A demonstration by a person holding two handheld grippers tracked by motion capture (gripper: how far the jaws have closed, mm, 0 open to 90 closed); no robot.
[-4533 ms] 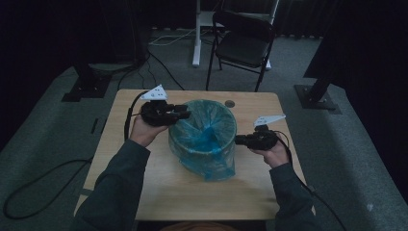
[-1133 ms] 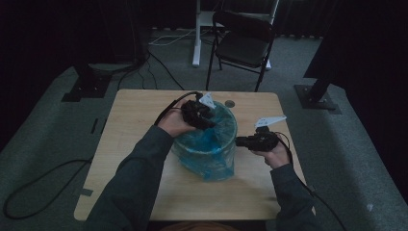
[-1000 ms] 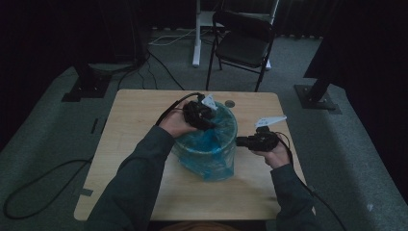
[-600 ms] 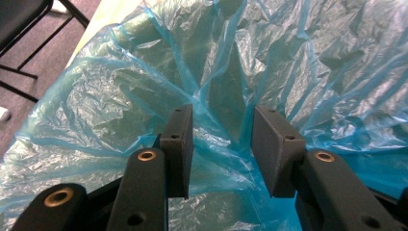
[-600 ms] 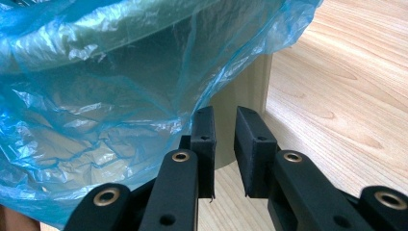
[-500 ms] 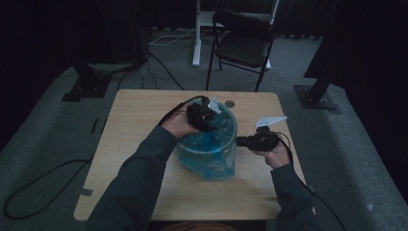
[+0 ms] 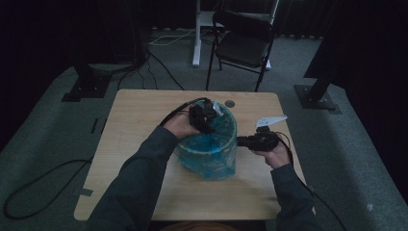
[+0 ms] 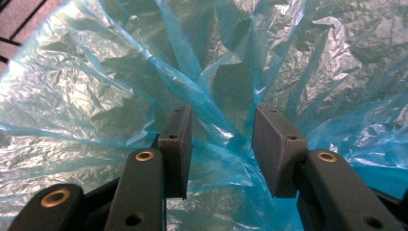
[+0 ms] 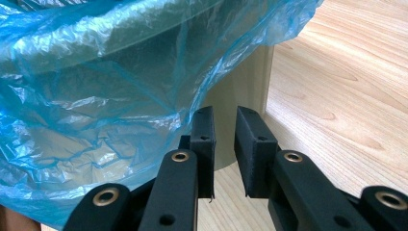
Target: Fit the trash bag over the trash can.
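A round bin (image 7: 211,156) lined with a blue plastic bag (image 7: 204,144) stands mid-table. My left gripper (image 7: 208,115) reaches down into the bin's mouth from the far left rim. Its jaws (image 8: 221,120) have just been opening; they are open, and a crumpled fold of the bag (image 8: 96,86) runs between the pads without being pinched. My right gripper (image 7: 239,141) is level against the bin's right side. Its jaws (image 9: 223,113) stand a little apart with nothing between them, just under the bag's overhanging hem (image 9: 96,72) and in front of the bin's beige wall (image 9: 243,82).
The wooden table (image 7: 139,115) has bare room left and in front of the bin. A small round disc (image 7: 230,103) lies near the far edge. Beyond it are a black folding chair (image 7: 243,43), a white post (image 7: 196,33) and floor cables (image 7: 29,192).
The left hand has moved from the bin's left rim into its mouth and has edged slightly right in the last second. The right hand and the bin have stayed put.
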